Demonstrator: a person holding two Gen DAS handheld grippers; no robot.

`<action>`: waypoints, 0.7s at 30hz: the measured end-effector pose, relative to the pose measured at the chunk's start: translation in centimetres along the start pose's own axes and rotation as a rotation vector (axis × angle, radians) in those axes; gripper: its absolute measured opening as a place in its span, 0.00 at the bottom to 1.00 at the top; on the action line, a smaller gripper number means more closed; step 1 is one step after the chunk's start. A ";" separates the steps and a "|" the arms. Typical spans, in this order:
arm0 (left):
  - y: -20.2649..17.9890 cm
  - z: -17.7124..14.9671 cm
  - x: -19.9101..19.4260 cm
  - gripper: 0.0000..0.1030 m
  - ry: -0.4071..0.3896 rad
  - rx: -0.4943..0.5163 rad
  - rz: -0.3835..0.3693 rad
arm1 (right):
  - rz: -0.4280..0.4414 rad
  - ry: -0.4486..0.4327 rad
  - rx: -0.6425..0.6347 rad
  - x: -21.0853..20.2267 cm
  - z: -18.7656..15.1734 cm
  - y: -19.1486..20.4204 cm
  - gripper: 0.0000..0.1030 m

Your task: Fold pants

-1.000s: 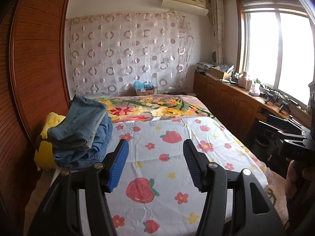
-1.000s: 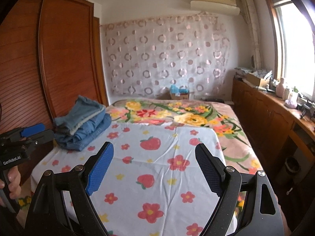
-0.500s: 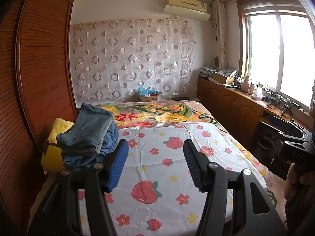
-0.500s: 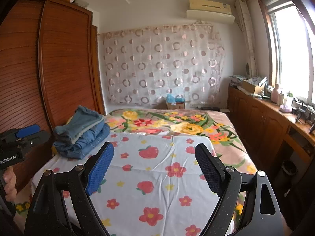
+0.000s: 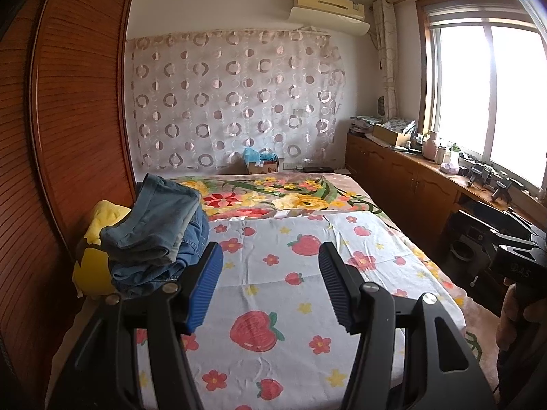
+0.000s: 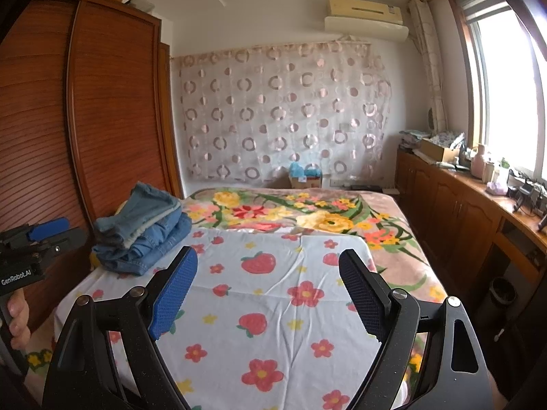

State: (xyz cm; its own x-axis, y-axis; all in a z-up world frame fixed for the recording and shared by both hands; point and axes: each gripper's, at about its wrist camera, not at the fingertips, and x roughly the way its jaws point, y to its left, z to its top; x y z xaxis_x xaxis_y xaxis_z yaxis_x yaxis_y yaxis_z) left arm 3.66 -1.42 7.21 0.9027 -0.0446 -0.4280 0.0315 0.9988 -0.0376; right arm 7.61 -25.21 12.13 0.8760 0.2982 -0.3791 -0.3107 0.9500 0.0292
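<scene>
Left hand-held gripper, left wrist view: the two ribbed blue pads stand apart with nothing between them and touch nothing; only the strawberry-print sheet on the bed shows through the gap. Right hand-held gripper, right wrist view: its pads are spread wider still, likewise empty and clear of the sheet.

Each tool appears at the edge of the other's view. The left one sits at the left margin of the right wrist view, with part of the hand gripping its handle; the right one shows at the right margin of the left wrist view as a dark body cut by the frame, the hand below it in shadow.

The pants lie as a folded stack of blue denim at the left side of the bed, on the sheet's far left corner, beside the wooden wardrobe. How many garments make up the stack cannot be told. A yellow item lies partly hidden under and behind the stack; its kind is unclear. The near edge of the bed is masked by the gripper frames. Small items on the bench beneath the window are too small to identify.
</scene>
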 end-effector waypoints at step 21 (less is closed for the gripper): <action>0.3 -0.2 0.5 0.56 0.010 -0.002 0.005 | 0.003 -0.001 0.001 -0.1 -0.1 0.2 0.84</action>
State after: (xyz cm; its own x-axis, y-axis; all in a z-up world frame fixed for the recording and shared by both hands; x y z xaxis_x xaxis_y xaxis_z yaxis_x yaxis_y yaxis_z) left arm 4.03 -1.12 6.83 0.8984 -0.0400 -0.4374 0.0262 0.9990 -0.0376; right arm 7.49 -25.05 12.11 0.8752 0.3013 -0.3784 -0.3131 0.9492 0.0315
